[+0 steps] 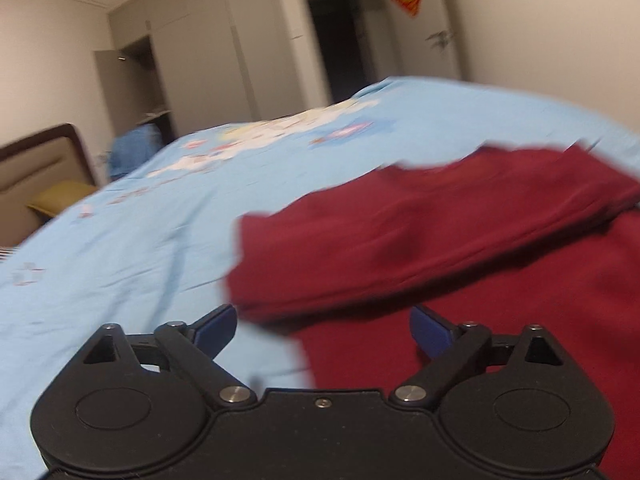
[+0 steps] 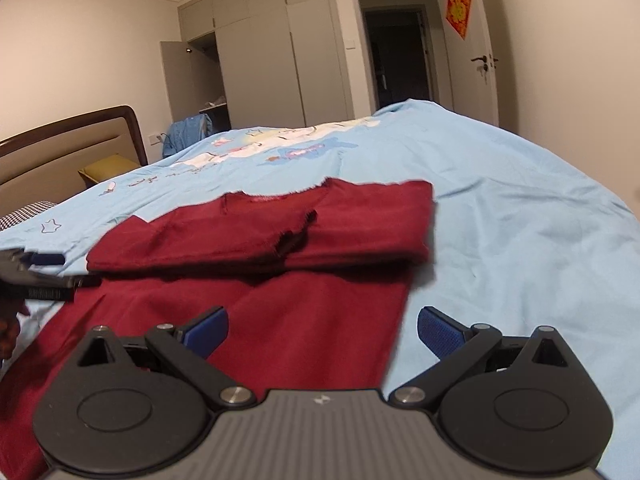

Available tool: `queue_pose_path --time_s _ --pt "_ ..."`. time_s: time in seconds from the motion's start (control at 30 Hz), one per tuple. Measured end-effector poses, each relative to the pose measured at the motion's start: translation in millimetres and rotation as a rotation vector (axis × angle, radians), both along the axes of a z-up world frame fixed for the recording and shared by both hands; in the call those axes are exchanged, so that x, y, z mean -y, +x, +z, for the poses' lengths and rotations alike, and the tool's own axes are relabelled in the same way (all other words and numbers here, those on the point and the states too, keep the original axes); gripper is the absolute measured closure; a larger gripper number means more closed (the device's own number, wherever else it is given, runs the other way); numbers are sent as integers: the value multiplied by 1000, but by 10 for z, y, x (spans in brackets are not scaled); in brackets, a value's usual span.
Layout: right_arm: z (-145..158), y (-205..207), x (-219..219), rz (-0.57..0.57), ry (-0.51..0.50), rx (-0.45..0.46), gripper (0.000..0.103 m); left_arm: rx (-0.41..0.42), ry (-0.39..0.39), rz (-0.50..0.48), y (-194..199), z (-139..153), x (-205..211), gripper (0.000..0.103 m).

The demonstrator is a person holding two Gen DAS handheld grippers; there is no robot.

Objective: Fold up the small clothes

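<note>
A dark red shirt lies on the light blue bed cover, its sleeves folded in across the chest and its lower half spread toward me. My right gripper is open, hovering just above the shirt's near hem, nothing between its blue pads. My left gripper is open too, at the shirt's left edge, half over red cloth and half over bed cover. In the right wrist view the left gripper shows at the far left, beside the folded sleeve.
A brown padded headboard and a yellow pillow stand at the far left of the bed. Beyond are grey wardrobes with one open door, a dark doorway, and a blue garment by the bedside.
</note>
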State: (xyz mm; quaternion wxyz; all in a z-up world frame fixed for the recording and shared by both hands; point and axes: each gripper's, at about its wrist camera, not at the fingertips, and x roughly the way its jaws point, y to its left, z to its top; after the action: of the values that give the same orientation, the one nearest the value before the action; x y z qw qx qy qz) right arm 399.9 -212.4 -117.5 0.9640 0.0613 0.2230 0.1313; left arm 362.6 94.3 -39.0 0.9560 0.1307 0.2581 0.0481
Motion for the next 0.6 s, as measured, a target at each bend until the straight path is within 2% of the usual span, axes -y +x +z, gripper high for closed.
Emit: queue_pose_path --time_s 0.07,0.17,0.3,0.43,0.5,0.6 --pt "61 165 -99 15 -11 10 0 -12 27 53 12 -63 -255 13" --pt "131 480 -280 35 -13 6 0 -5 -47 101 63 -58 -542 14" --pt "128 870 -516 44 -36 24 0 -2 21 112 269 -77 -583 14" --pt "-51 1098 -703 42 -88 12 0 13 88 73 454 -94 -506 17" --pt "-198 1163 -731 38 -101 -20 0 22 129 48 512 -109 -429 21" --pt "-263 1159 -688 41 -75 -23 0 51 176 18 574 -97 -375 42"
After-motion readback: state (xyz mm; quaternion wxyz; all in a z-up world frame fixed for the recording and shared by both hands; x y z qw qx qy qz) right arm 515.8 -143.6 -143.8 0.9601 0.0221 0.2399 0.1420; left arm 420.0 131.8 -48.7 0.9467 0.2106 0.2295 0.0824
